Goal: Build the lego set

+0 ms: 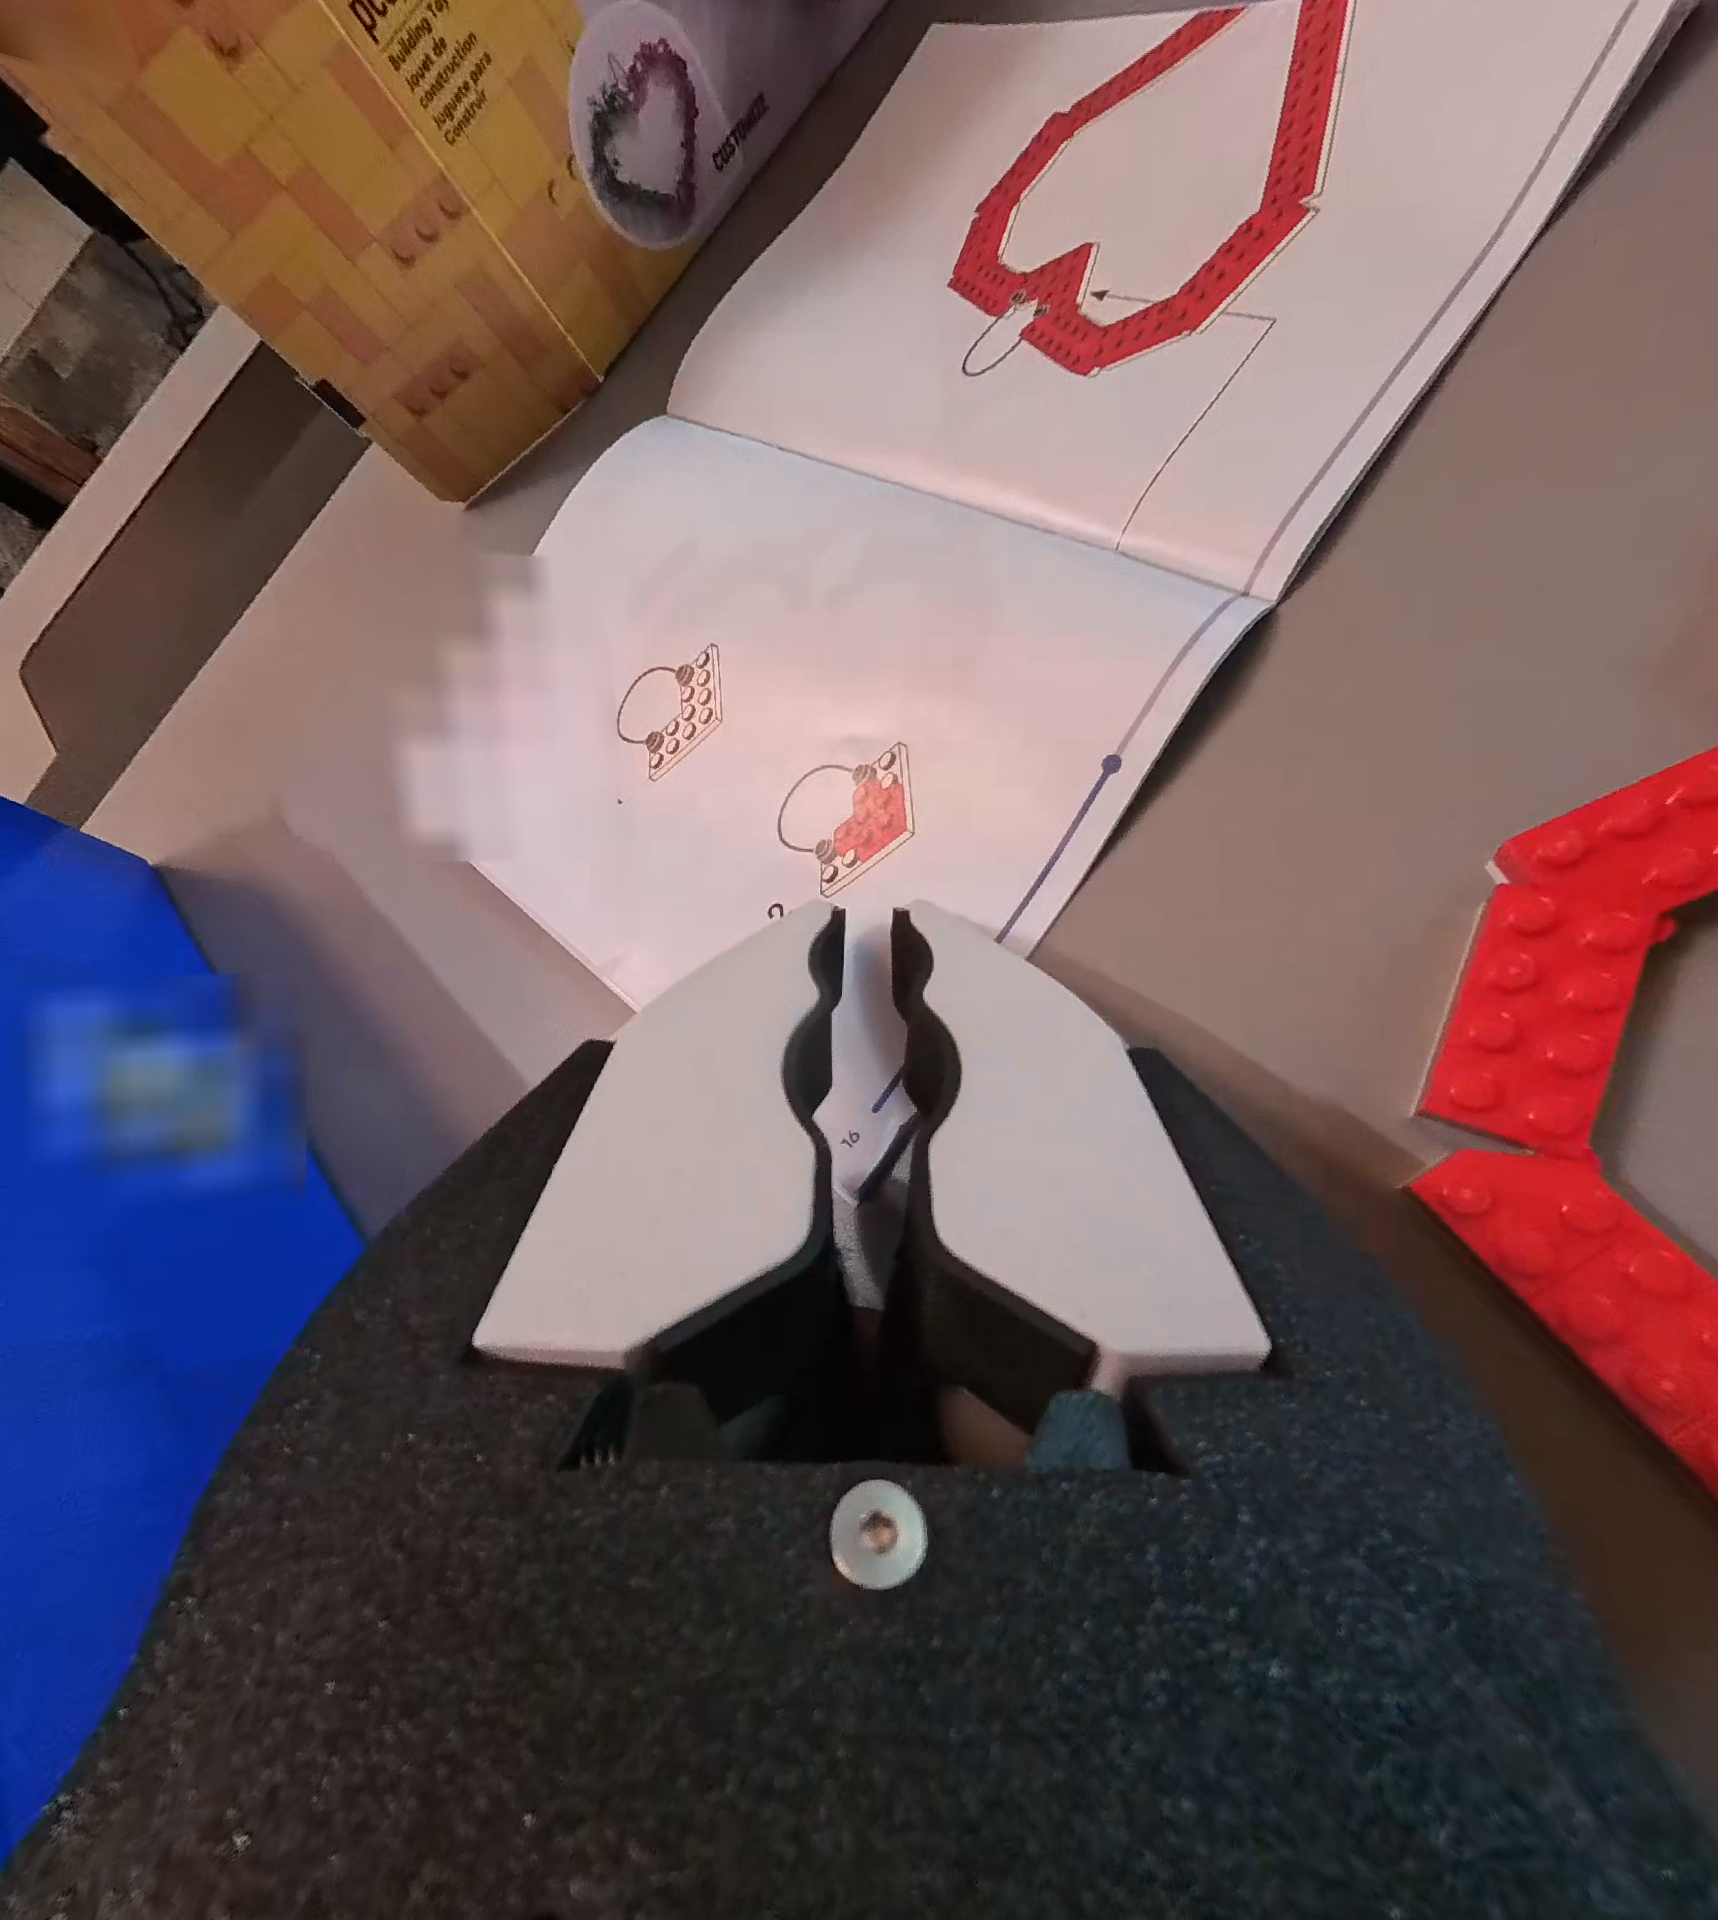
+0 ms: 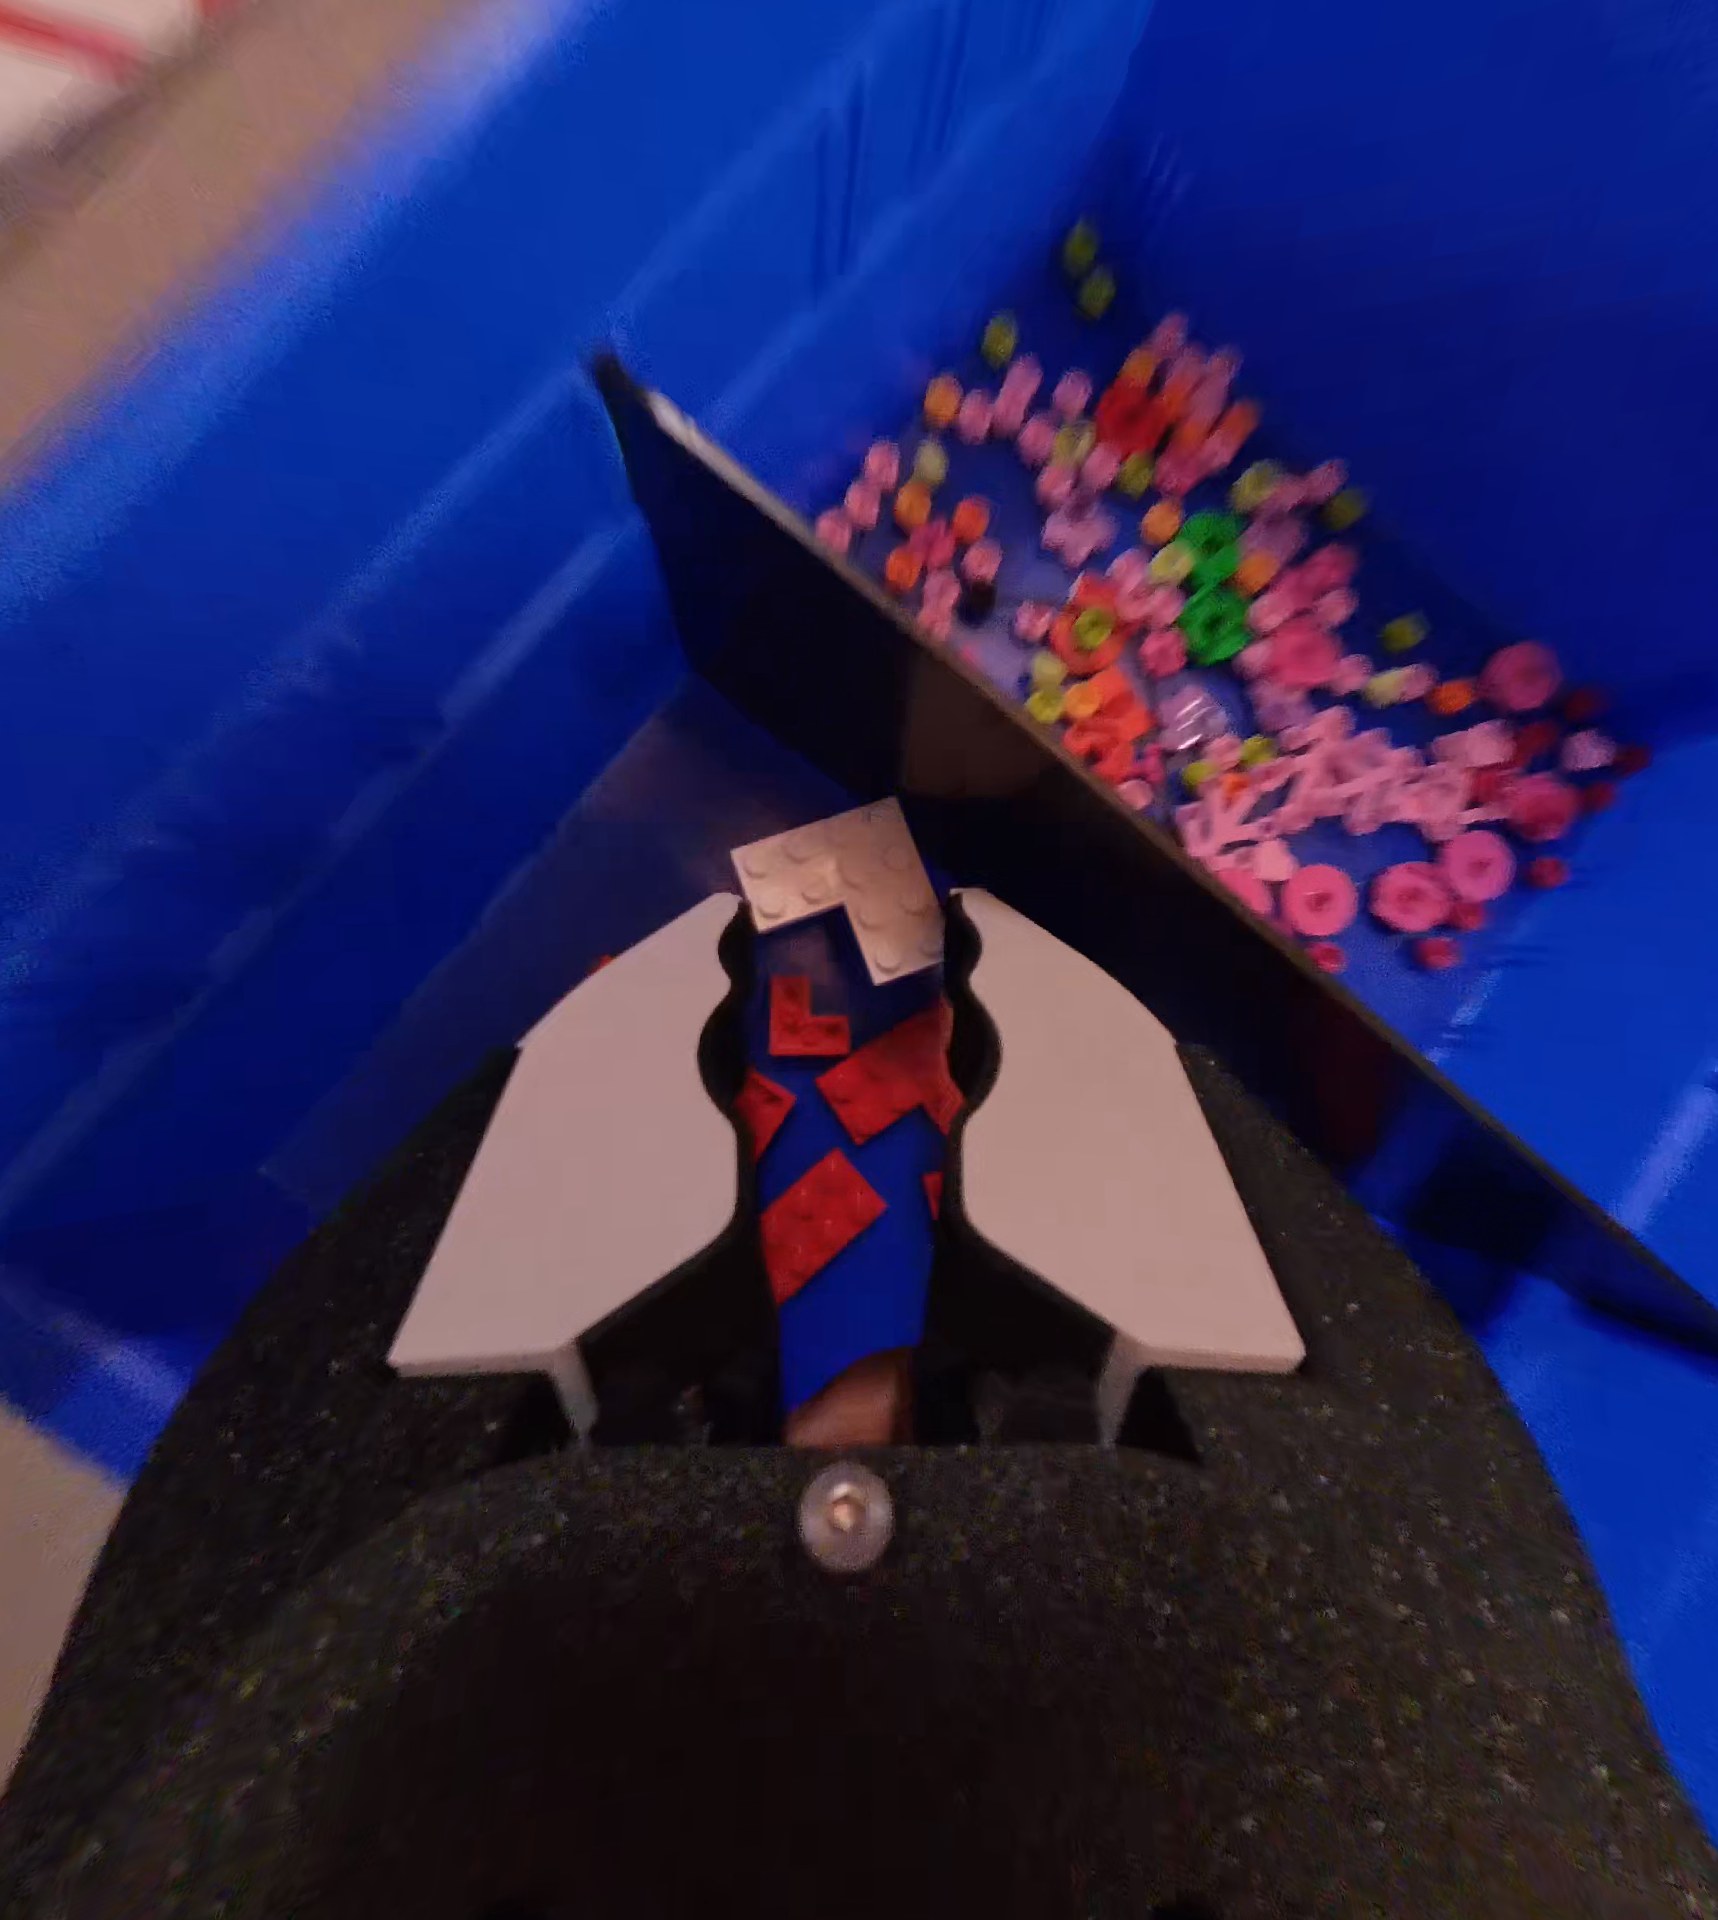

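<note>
Grey-fingered left claw: the left gripper (image 1: 867,914) hangs over the near corner of the open instruction booklet (image 1: 938,582); its jaws are almost pressed together, a thin slit between the tips, nothing pinched.
Ahead of the left claw: the booklet's pages, with small diagrams of an L-shaped corner plate just beyond the tips and a red heart outline on the far page.
Right of the left claw: the partly built red heart frame (image 1: 1603,1049), lying flat on the grey table (image 1: 1457,623), well apart from the fingers.
Far left ahead: a yellow set box (image 1: 367,208) standing past the booklet.
Left of the left claw: the blue bin wall (image 1: 34,1195), close beside the gripper body.
Right claw: the right gripper (image 2: 850,904) is inside the blue bin; a white L-shaped plate (image 2: 850,883) sits at its tips, apparently pinched by them, though blur hides the contact.
Below the right claw: loose red plates (image 2: 824,1210) on the bin floor, seen through the gap between the fingers.
Right and ahead of the right claw: a dark divider (image 2: 990,748), and beyond it a heap of small pink, orange and green pieces (image 2: 1250,644).
Step in hand: probably fetching the white corner plate that the booklet diagram shows.
Next move: likely lifting the plate clear of the bin wall and divider, carrying it to the red frame, and keeping it level so the studs line up; the left claw would need to steady the frame.
</note>
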